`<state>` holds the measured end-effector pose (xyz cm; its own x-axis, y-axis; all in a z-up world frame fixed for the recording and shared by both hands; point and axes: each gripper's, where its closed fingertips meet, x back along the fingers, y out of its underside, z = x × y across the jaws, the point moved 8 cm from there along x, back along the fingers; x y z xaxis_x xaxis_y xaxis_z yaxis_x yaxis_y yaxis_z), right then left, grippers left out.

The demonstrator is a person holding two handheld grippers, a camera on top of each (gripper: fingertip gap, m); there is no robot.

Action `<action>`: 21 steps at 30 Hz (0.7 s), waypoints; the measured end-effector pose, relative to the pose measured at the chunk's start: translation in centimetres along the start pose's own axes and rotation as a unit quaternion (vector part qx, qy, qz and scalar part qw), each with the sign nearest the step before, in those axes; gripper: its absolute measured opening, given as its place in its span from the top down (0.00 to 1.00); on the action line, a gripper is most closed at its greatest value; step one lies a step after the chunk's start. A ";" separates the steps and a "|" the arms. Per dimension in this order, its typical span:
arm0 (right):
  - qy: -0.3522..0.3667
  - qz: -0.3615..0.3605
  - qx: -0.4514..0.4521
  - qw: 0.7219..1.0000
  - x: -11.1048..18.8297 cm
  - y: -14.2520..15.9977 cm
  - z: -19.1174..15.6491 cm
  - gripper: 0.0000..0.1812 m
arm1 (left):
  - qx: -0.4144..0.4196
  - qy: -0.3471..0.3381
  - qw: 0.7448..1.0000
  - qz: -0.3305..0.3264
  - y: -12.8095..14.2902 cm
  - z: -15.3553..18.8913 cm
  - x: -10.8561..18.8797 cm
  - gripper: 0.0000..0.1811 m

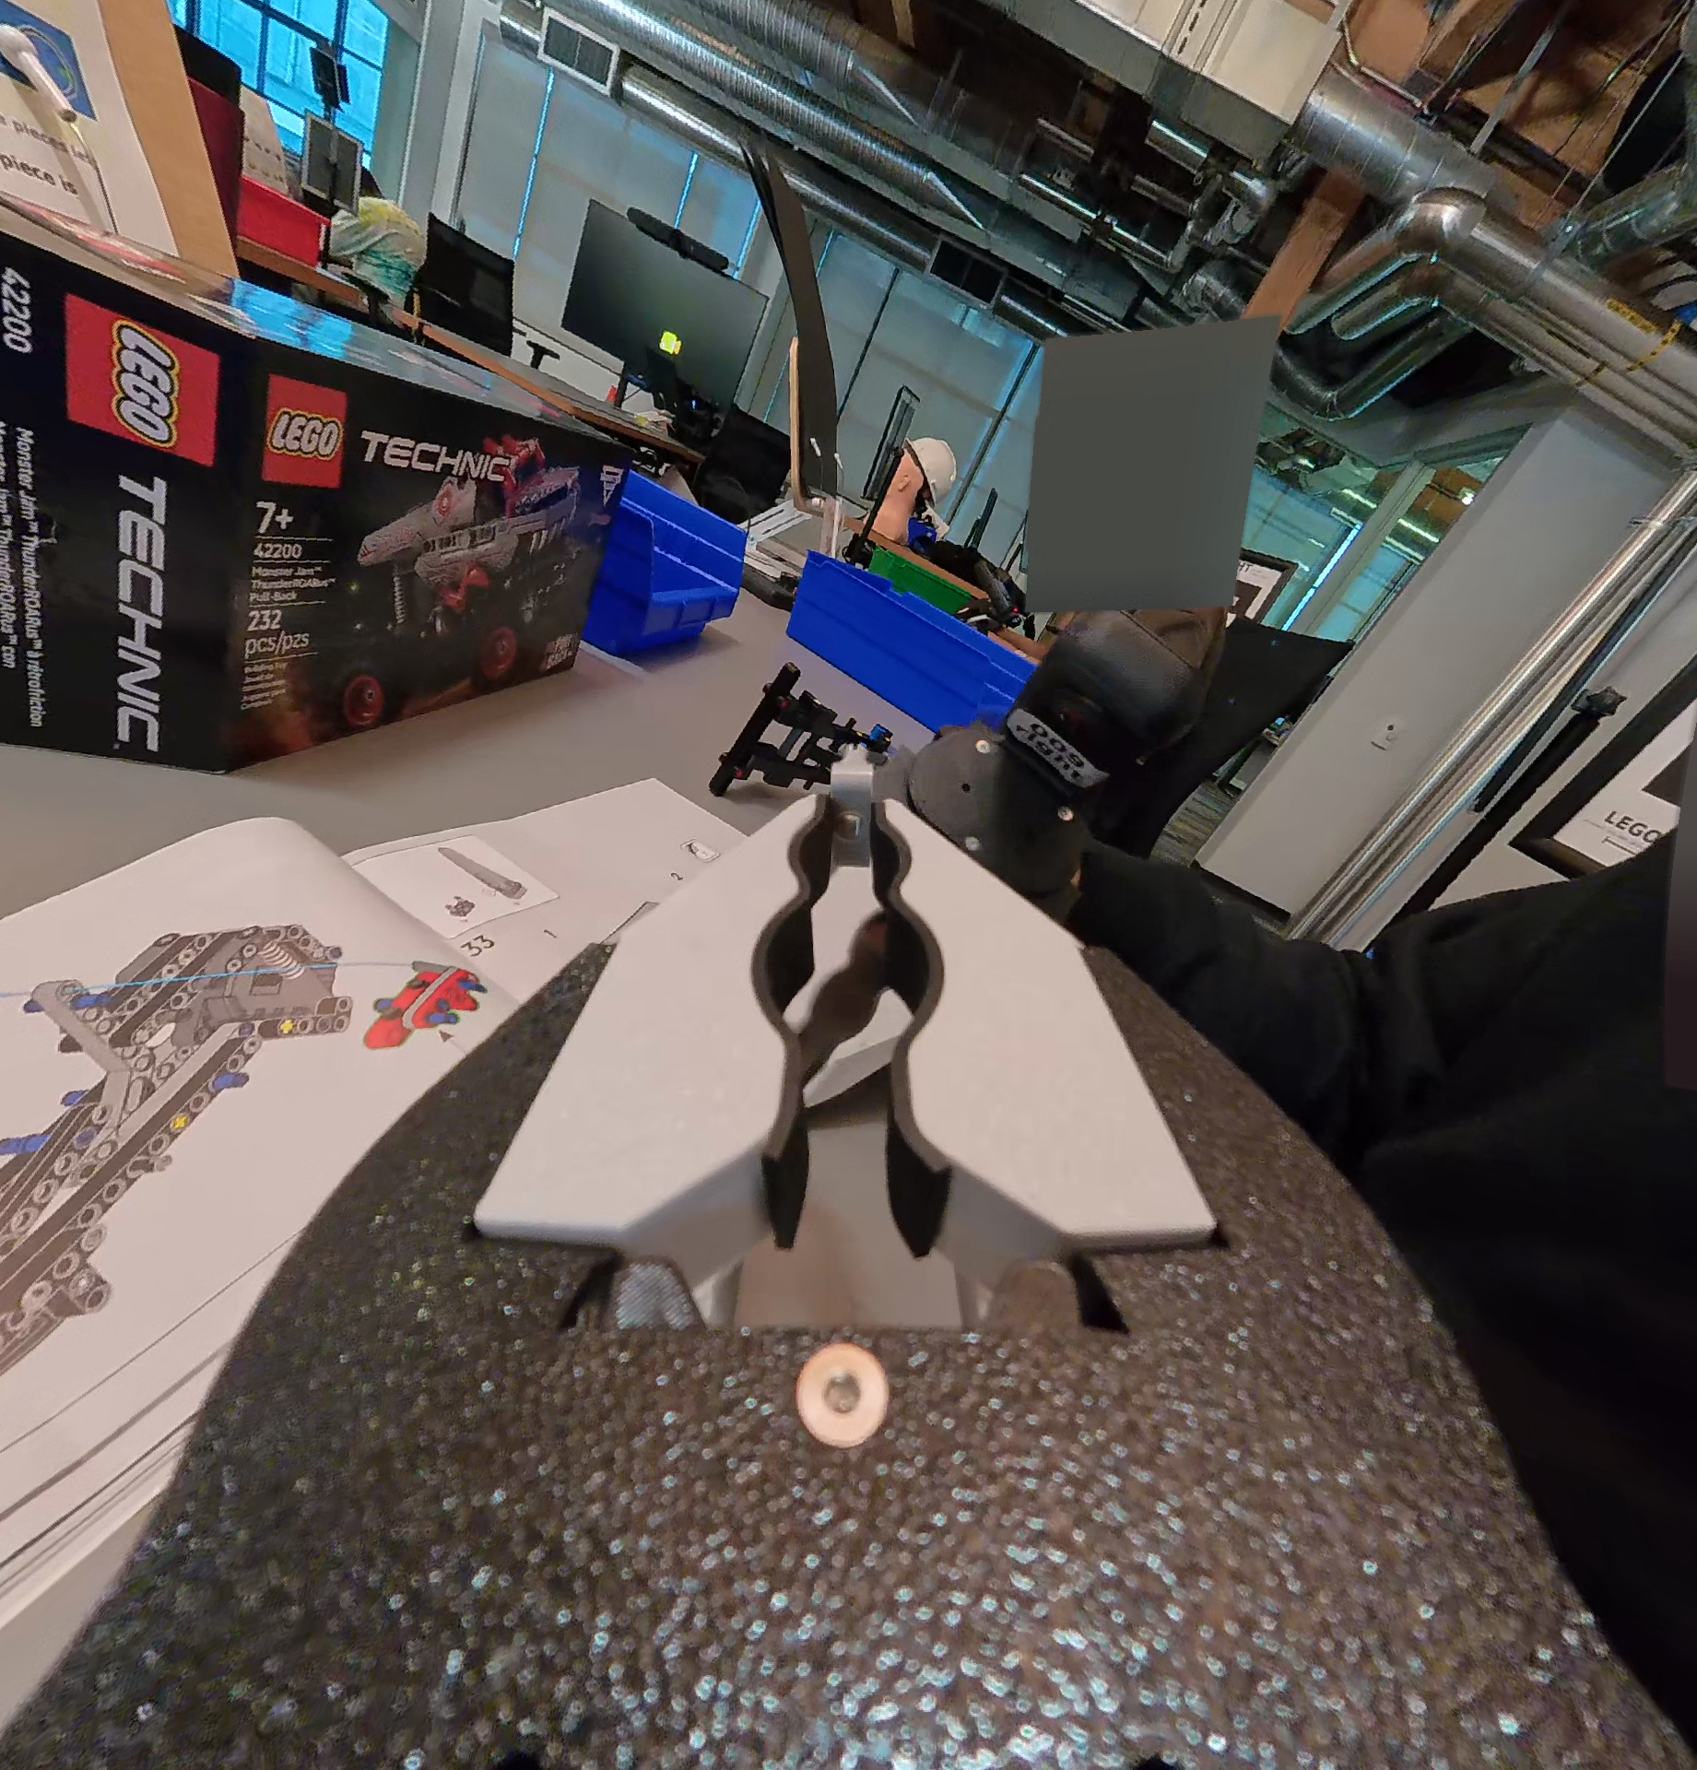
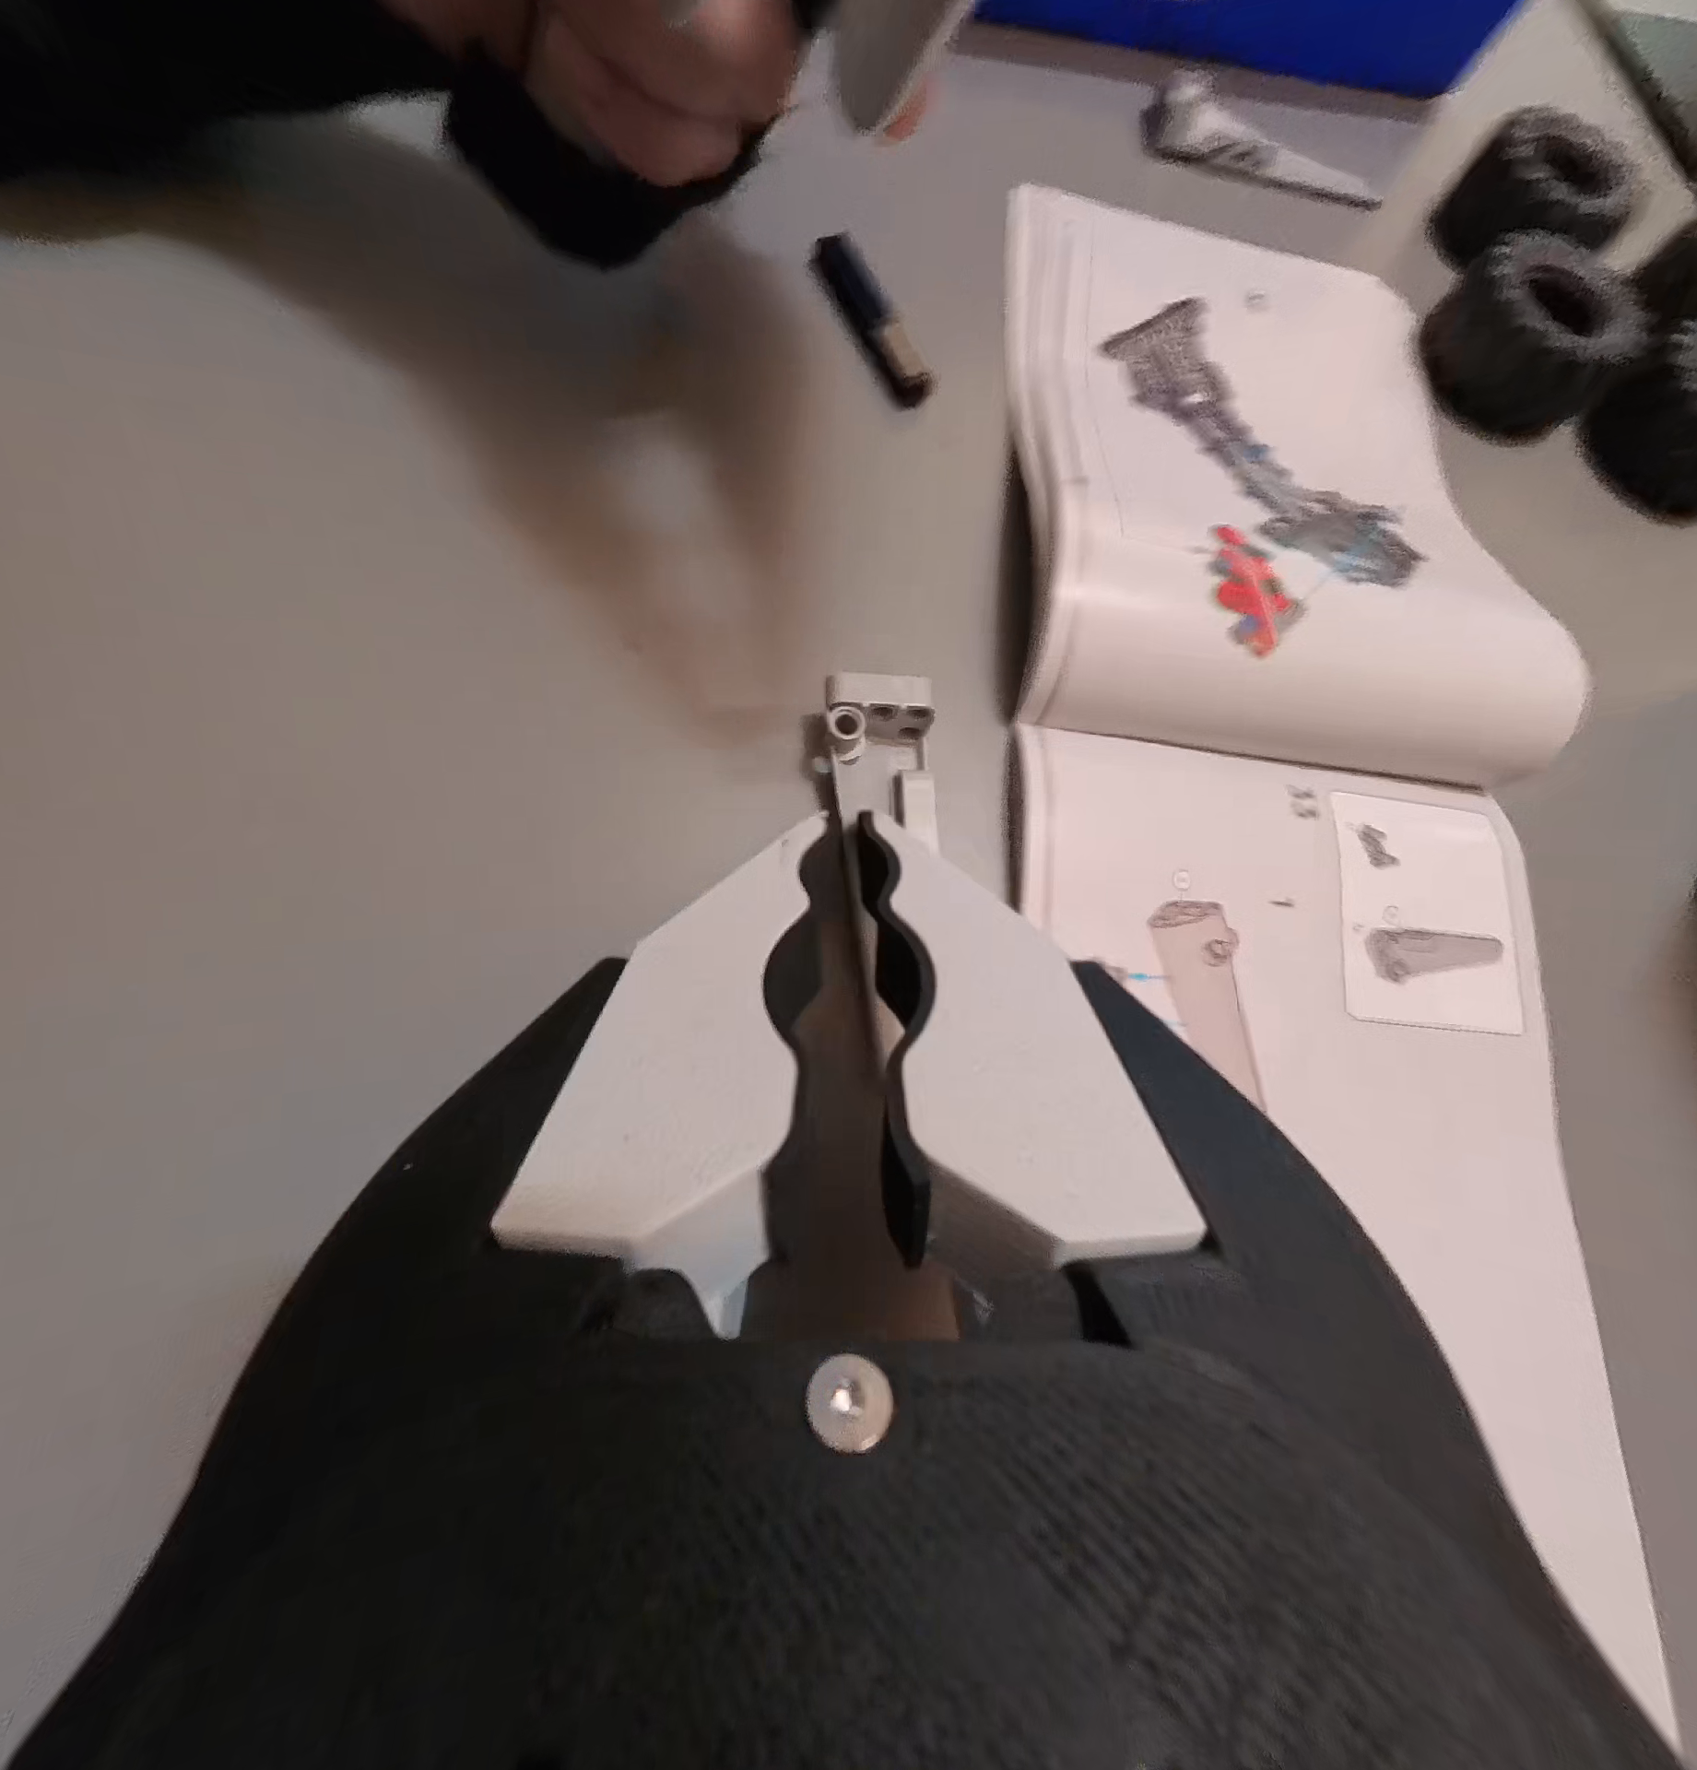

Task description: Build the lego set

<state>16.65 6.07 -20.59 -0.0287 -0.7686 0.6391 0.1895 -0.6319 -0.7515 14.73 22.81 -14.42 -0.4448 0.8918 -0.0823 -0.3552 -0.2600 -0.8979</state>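
Observation:
In the left wrist view my left gripper (image 1: pixel 849 826) is shut on a small light grey piece (image 1: pixel 856 781) that sticks out past its tips, above the open instruction booklet (image 1: pixel 203 958). A black Technic assembly (image 1: pixel 787 737) lies on the table just beyond. The right gripper's black body (image 1: pixel 997 805) is close behind on the right. In the right wrist view my right gripper (image 2: pixel 849 826) is shut on the thin edge of a light grey panel piece (image 2: pixel 878 728) with pin holes, held above the grey table (image 2: pixel 346 670).
The set's box (image 1: pixel 250 536) stands at left, with blue bins (image 1: pixel 667 575) behind it. In the right wrist view the booklet (image 2: pixel 1256 479) lies to the right, black tyres (image 2: pixel 1534 326) at far right, and a small dark piece (image 2: pixel 868 316) and a grey part (image 2: pixel 1237 134) ahead. A hand (image 2: pixel 653 96) is at the top. One gripper's finger ends stand about 12 cm off the other's.

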 end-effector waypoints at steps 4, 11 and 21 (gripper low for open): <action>0.004 -0.014 0.010 1.000 -0.3 0.0 -0.3 0.99 | 0.003 0.002 1.000 0.003 0.0 -0.1 0.1 0.98; 0.007 -0.007 0.016 1.000 -0.3 0.1 -0.2 0.99 | 0.005 0.007 1.000 0.005 0.0 0.0 0.1 0.98; -0.026 0.046 -0.030 0.998 0.6 -0.8 -0.1 1.00 | 0.003 -0.003 1.000 0.009 -0.2 -0.2 0.3 0.98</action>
<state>16.43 6.13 -19.61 0.0374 -0.8186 0.5732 0.1299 -0.5647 -0.8150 14.79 23.17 -14.38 -0.4562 0.8847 -0.0963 -0.3514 -0.2785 -0.8938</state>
